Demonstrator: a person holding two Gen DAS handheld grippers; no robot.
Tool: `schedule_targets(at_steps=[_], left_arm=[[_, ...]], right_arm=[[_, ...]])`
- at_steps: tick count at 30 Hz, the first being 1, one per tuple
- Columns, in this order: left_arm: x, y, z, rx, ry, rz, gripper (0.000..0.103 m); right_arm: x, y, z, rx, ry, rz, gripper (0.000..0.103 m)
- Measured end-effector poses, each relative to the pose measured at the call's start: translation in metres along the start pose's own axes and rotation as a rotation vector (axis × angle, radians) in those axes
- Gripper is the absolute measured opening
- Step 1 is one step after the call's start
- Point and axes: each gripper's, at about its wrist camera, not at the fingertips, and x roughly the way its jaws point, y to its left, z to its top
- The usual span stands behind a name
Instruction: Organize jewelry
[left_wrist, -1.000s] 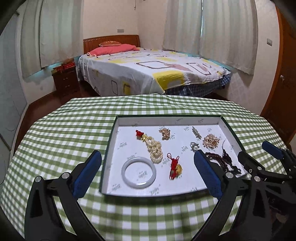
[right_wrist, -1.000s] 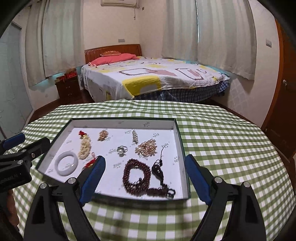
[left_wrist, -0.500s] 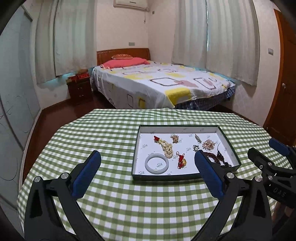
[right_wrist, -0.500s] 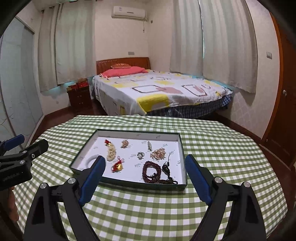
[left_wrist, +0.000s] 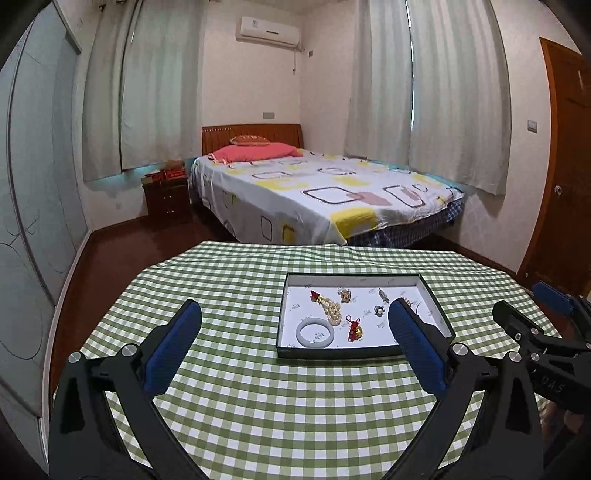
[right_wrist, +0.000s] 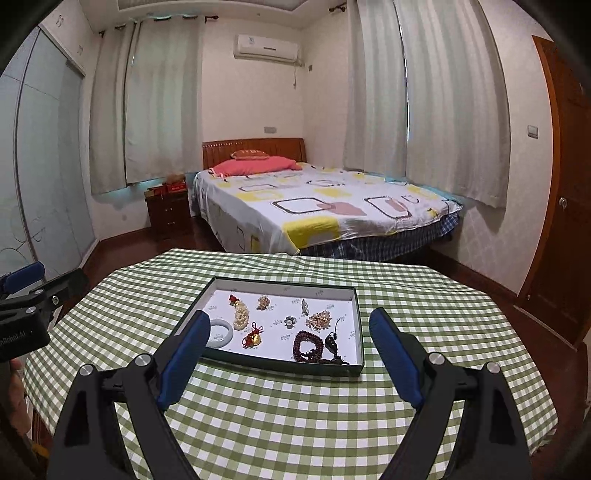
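Note:
A shallow dark-rimmed tray (left_wrist: 332, 353) with a white floor lies on the green checked tablecloth (left_wrist: 258, 406); it also shows in the right wrist view (right_wrist: 280, 367). In it lie a white bangle (left_wrist: 314, 333), a pearl strand (left_wrist: 331, 309), a red-and-gold charm (left_wrist: 355, 328), a dark bead bracelet (right_wrist: 308, 347), a gold cluster (right_wrist: 320, 319) and several small pieces. My left gripper (left_wrist: 293, 339) is open and empty, held back above the cloth left of the tray. My right gripper (right_wrist: 290, 350) is open and empty, held back in front of the tray.
A bed (left_wrist: 325, 195) with a patterned cover stands beyond the table, a dark nightstand (left_wrist: 168, 197) at its left. A wooden door (left_wrist: 565, 166) is at the right, a sliding wardrobe (left_wrist: 37, 184) at the left. The table edge drops off at the left.
Both grippers have pulled back and up from the tray, which now looks smaller and farther. Both stay open and empty. The jewelry has not moved.

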Motion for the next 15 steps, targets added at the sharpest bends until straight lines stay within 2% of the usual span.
schedule_targets(at_steps=[15], left_arm=[[-0.017,0.007,-0.007,-0.015,-0.013,-0.003,0.098]], right_arm=[[-0.021,0.004,-0.001,-0.016,-0.029,0.001,0.085]])
